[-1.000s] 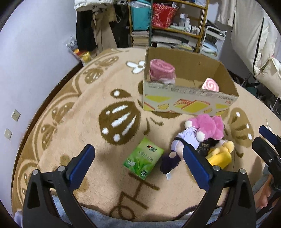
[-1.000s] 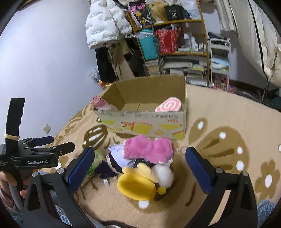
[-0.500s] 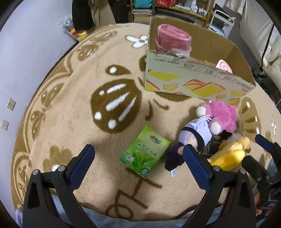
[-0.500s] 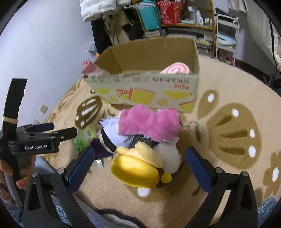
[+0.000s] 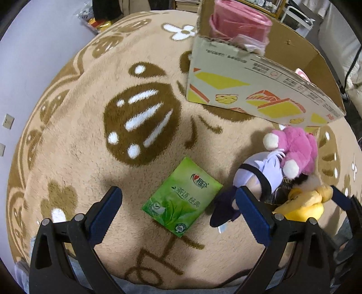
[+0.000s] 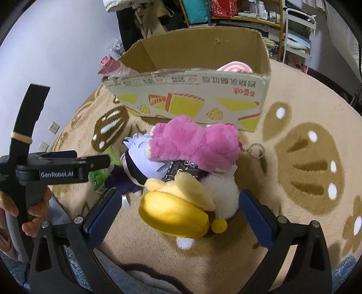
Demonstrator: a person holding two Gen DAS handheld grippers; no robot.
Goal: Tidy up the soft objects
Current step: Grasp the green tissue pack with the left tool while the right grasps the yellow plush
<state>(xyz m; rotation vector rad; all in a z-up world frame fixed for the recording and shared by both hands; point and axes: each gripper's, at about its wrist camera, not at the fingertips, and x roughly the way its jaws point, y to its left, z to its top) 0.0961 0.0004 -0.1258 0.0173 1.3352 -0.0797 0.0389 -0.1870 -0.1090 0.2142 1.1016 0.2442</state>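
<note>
A green tissue pack (image 5: 182, 196) lies on the carpet between the fingers of my open left gripper (image 5: 178, 211), just ahead of it. To its right is a pile of toys: a purple-haired doll (image 5: 255, 178), a pink plush (image 5: 296, 151) and a yellow plush (image 5: 303, 204). My open right gripper (image 6: 178, 217) straddles the yellow plush (image 6: 174, 212), with the pink plush (image 6: 194, 142) and doll (image 6: 140, 162) beyond. A cardboard box (image 6: 187, 99) behind holds a pink roll (image 5: 239, 22) and a pink swirl cushion (image 6: 234, 67).
A beige carpet with brown patterns (image 5: 140, 122) covers the floor. Shelves (image 6: 237, 13) with clutter and hanging clothes stand behind the box. A keyring (image 6: 256, 150) lies right of the pink plush. The left gripper's body (image 6: 56, 171) shows at the left of the right wrist view.
Both grippers have moved forward and down. The tissue pack and the toy pile now sit closer, between the fingers. Nothing has been gripped.
</note>
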